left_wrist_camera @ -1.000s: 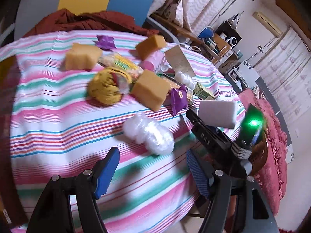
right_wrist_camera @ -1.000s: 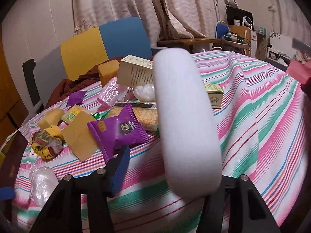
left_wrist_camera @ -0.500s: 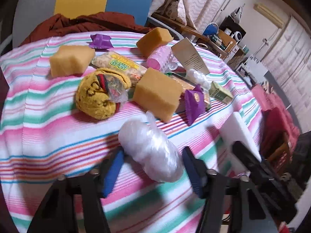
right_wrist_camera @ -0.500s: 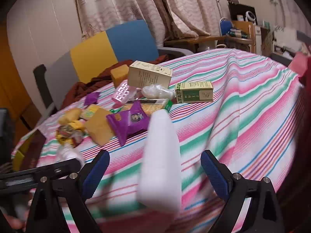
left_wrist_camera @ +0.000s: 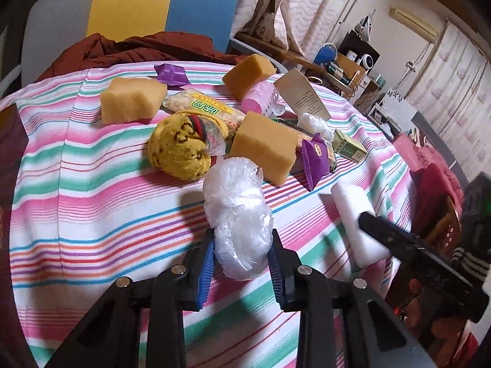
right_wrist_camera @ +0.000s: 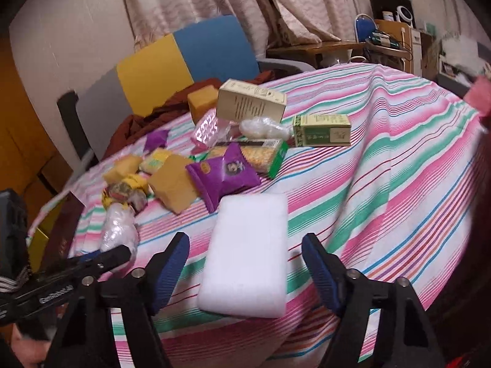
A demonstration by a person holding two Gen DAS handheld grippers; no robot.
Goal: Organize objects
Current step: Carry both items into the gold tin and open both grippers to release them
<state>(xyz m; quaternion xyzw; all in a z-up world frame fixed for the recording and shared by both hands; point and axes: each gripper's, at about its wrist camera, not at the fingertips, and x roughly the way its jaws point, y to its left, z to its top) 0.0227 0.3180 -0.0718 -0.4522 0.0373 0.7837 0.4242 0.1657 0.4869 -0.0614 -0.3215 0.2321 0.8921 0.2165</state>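
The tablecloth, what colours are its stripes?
The tablecloth has pink, white, green, blue and orange stripes, clearest in the left wrist view.

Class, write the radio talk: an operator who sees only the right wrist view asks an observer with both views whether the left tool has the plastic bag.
Operator: Has the left tool got the bag? From here its tip hides the contact.
Observer: Yes. Its jaws have just been closing, and both pads now press on the bag.
Operator: Where on the bag?
Observer: On its near end; most of it sticks out ahead of the pads.
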